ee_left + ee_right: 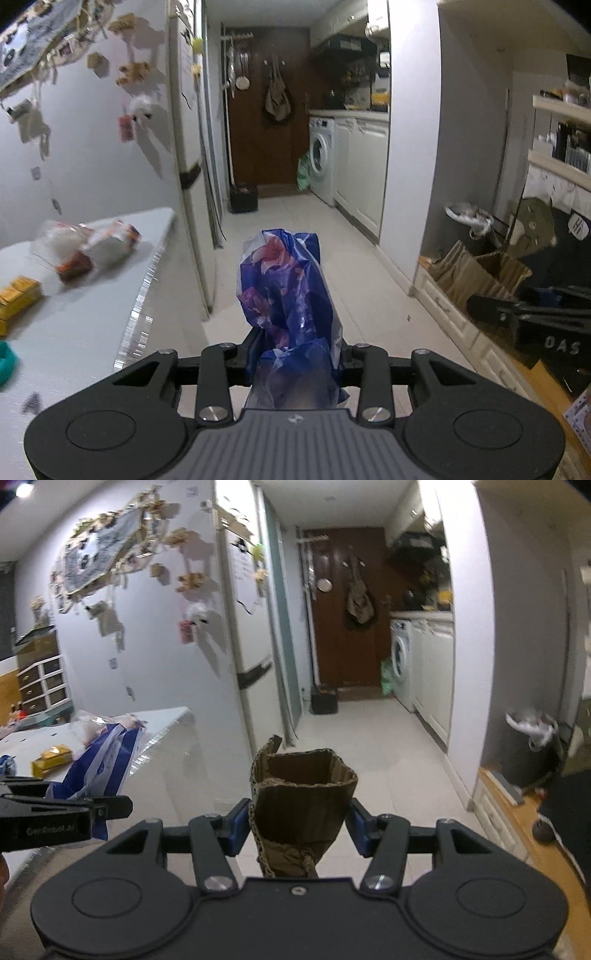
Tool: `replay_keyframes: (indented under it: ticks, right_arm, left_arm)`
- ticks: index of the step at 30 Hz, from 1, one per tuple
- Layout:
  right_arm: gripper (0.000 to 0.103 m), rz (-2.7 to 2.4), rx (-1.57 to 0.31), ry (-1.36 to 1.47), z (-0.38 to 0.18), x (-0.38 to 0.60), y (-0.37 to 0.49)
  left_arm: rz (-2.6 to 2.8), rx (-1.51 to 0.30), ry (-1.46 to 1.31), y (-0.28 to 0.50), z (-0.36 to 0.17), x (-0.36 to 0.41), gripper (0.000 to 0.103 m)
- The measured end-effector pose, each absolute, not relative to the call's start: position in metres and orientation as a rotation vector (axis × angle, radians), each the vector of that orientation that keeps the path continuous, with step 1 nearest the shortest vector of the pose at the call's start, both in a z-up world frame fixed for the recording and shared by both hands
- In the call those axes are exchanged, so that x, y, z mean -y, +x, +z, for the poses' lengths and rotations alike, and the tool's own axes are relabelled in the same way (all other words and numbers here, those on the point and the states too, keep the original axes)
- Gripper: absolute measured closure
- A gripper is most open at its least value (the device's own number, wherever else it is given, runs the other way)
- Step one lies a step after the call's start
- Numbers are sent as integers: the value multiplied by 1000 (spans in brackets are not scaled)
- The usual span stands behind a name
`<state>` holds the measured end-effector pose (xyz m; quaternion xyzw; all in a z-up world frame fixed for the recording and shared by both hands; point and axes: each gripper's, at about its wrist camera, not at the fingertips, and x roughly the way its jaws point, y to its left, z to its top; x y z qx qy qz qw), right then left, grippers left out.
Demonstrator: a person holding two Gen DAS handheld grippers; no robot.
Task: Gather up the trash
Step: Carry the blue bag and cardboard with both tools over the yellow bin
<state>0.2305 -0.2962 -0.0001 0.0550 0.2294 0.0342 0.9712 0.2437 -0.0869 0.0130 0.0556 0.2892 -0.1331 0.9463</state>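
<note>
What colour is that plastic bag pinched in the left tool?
The plastic bag is deep blue with pink flower-like patches and some white; the left wrist view shows it best.

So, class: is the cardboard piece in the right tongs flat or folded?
Folded. The cardboard piece bends into an open-topped tube; its hollow shows between the right tongs.

Both views are dim indoors, with a cool bluish cast and visible grain. In the right wrist view a ceiling lamp (23, 490) glows at the top left corner. Paper ornaments on the white wall (155, 657) throw long grey shadows down and to the right. The tabletop edge (138, 317) glints with streaked glare. Motion blur smears the packets on the table (85, 247) and the wall decorations. Fisheye bending curves walls and door frames, and the corners fall to black. The far brown door (273, 110) stays soft and murky.
</note>
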Motion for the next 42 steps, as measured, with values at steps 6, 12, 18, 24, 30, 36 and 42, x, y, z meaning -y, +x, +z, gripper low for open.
replay_keyframes:
  ticks: [6, 12, 18, 24, 30, 36, 42]
  right_arm:
    - [48, 33, -537, 134, -34, 310, 252]
    - [48, 29, -622, 162, -68, 318, 284]
    - [48, 31, -742, 161, -112, 323, 319]
    - [48, 22, -867, 151, -156, 325, 344]
    - [48, 24, -975, 176, -198, 329, 366]
    - [47, 44, -1097, 169, -237, 322, 385]
    - [47, 30, -1183, 153, -265, 317, 401]
  left_arm:
    - [-272, -668, 114, 276, -16, 102, 65]
    - [-278, -745, 111, 311, -45, 120, 65]
    - [-285, -832, 120, 341, -90, 131, 65]
    - [-282, -940, 109, 364, -141, 131, 65]
    - [-287, -1073, 81, 387, -192, 125, 65]
    - [-289, -1194, 56, 406, -237, 122, 65]
    - [-325, -1291, 48, 420, -276, 125, 65]
